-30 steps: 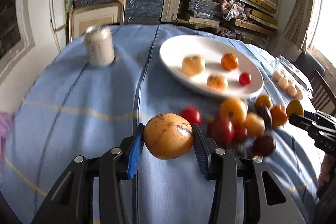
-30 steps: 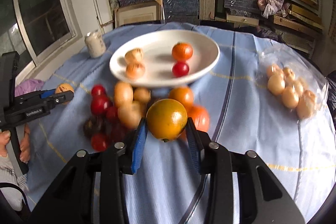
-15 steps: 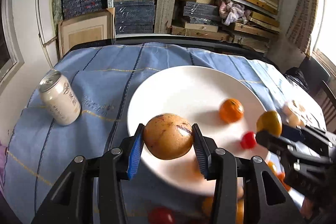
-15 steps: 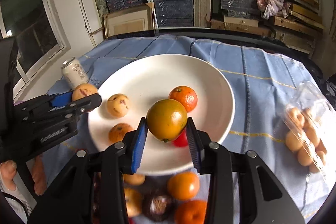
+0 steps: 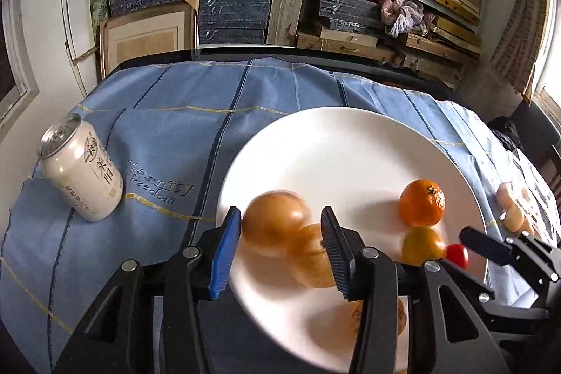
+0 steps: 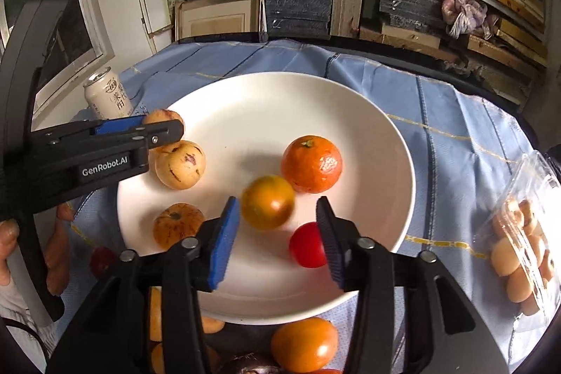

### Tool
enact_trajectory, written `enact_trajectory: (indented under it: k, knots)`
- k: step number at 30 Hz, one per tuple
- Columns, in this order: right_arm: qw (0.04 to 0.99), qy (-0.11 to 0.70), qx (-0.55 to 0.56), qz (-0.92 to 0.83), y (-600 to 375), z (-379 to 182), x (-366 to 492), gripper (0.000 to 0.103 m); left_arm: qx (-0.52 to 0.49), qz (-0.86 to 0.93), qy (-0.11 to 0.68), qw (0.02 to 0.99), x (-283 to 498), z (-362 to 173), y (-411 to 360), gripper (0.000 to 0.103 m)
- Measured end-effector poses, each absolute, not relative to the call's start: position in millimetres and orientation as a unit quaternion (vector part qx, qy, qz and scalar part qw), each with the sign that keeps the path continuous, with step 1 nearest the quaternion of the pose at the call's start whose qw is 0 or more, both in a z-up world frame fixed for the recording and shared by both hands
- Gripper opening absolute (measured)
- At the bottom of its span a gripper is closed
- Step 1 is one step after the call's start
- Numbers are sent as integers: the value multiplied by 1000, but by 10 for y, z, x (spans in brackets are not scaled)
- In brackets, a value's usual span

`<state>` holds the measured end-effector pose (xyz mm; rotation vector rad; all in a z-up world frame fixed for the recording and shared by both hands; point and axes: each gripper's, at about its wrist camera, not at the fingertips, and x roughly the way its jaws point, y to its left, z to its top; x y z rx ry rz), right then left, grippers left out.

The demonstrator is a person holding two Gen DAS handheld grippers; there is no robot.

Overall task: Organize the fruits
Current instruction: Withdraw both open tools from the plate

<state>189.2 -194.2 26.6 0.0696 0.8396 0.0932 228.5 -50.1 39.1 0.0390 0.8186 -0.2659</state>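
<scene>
Over the white plate my left gripper has its jaws opening. A blurred tan fruit sits between the blue pads, with a gap on its right side, just above another tan fruit. My right gripper is also opening above the plate. A yellow-green fruit lies blurred between its pads, touching neither. On the plate lie a mandarin, a red cherry tomato, a spotted yellow fruit and a striped orange fruit.
A pale drink can stands on the blue cloth left of the plate. A clear bag of pale fruits lies to the right. More fruit, including an orange one, sits on the cloth in front of the plate. Shelves of boxes stand behind the table.
Both grippers carried their fruits forward from the loose pile to above the plate. Both pairs of jaws have now widened, and the two fruits have come free of the pads.
</scene>
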Motion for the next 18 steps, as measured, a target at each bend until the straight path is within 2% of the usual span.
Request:
enact_trajectory:
  k: [4,5,7,8,14,16,18]
  knots:
    - [920,388,40,43,-2007,449,1759,47,26,-134,390,911,2172,477,-508,50]
    - [922,382,43,42,-2032,508,1700,50,26,-135,386,912,2125,517,-504,54]
    - [931,360,44,34,-2076,654,1536,64,29,-135,376,916,1978,597,-471,61]
    - [934,352,43,32,-2096,712,1453,66,35,-134,372,918,1912,627,-456,63]
    - [940,336,36,36,-2087,852,958,71,58,-121,371,919,1389,622,-238,64]
    - [945,323,32,30,-2101,839,727,80,61,-116,376,917,1267,560,-182,65]
    - [949,313,31,26,-2140,791,526,83,68,-109,381,915,1150,460,-144,65]
